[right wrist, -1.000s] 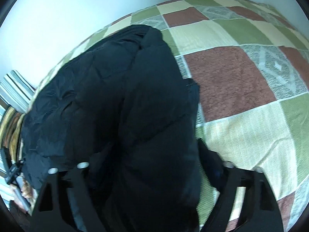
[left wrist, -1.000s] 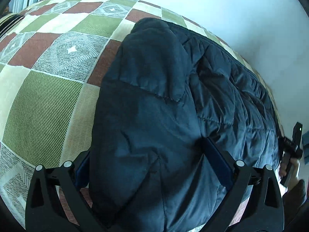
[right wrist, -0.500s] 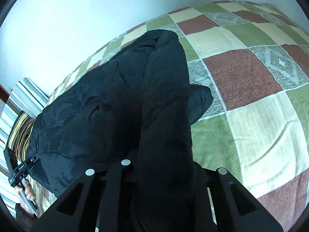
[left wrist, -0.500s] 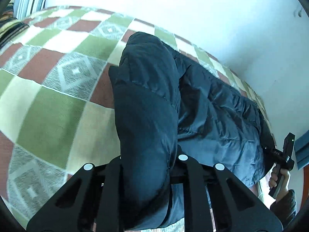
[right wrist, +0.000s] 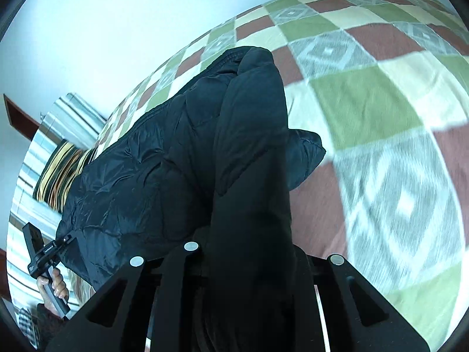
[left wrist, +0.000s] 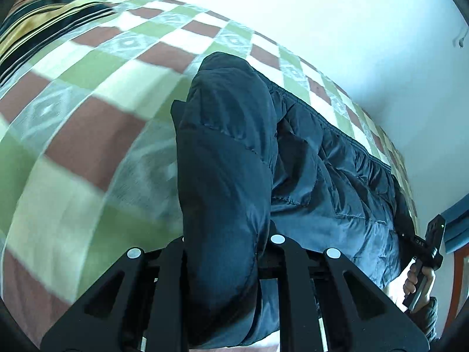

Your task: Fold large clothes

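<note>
My left gripper [left wrist: 225, 252] and right gripper [right wrist: 249, 252] — each clamped on a fold of the dark puffer jacket [left wrist: 322, 176], which lies along the bed's wall-side edge. Checked bedspread [right wrist: 366, 94] — bare beyond the jacket; white wall [left wrist: 337, 23] behind.

A bed is covered by a checked bedspread [left wrist: 88, 94] in green, cream and reddish brown. A plain white wall [left wrist: 322, 14] fills the upper frame. Striped bedding [left wrist: 38, 20] is seen upper left, brightly daylit.
</note>
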The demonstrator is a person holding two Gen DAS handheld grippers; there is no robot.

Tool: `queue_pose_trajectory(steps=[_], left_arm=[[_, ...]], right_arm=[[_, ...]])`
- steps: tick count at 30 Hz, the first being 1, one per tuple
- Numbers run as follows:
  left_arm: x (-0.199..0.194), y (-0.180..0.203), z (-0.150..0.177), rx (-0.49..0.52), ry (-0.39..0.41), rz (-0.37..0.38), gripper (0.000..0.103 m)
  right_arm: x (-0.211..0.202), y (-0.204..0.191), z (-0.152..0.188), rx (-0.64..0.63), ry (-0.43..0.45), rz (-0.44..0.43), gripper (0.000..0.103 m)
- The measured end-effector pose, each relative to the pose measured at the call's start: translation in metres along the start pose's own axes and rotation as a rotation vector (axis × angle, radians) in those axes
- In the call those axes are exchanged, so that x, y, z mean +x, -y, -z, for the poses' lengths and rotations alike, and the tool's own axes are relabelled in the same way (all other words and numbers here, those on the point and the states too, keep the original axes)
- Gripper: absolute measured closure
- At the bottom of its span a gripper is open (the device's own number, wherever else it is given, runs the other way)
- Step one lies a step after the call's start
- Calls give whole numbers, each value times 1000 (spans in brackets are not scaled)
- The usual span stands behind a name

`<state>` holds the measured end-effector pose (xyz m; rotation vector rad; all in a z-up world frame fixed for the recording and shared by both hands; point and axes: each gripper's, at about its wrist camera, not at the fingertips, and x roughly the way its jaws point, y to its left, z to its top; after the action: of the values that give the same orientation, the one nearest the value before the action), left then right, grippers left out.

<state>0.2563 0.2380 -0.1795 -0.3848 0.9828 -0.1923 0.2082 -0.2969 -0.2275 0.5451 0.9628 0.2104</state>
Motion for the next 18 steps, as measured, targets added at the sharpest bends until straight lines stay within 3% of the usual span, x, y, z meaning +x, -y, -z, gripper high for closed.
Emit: queue_pose_trajectory(steps=[4,10,13,15,18], left_arm=[[-21,-21,23,-2,5,-11,88],[-22,-32,31,10,2,-11,85],[-16,-34,31,7,-3,-47,71],[-15,-38,30,-15,2,-74,53],[-23,-43,32,-34,29,-84,37]], right_arm=[[-8,-7,36,11,-4,3,85],[-7,-7,35,-33,1,47,82],[-3,-7,20,-39,2,77,71],[-11,-10,29,-62,9,119,64],[-29,-14,37,-100,48,186,55]])
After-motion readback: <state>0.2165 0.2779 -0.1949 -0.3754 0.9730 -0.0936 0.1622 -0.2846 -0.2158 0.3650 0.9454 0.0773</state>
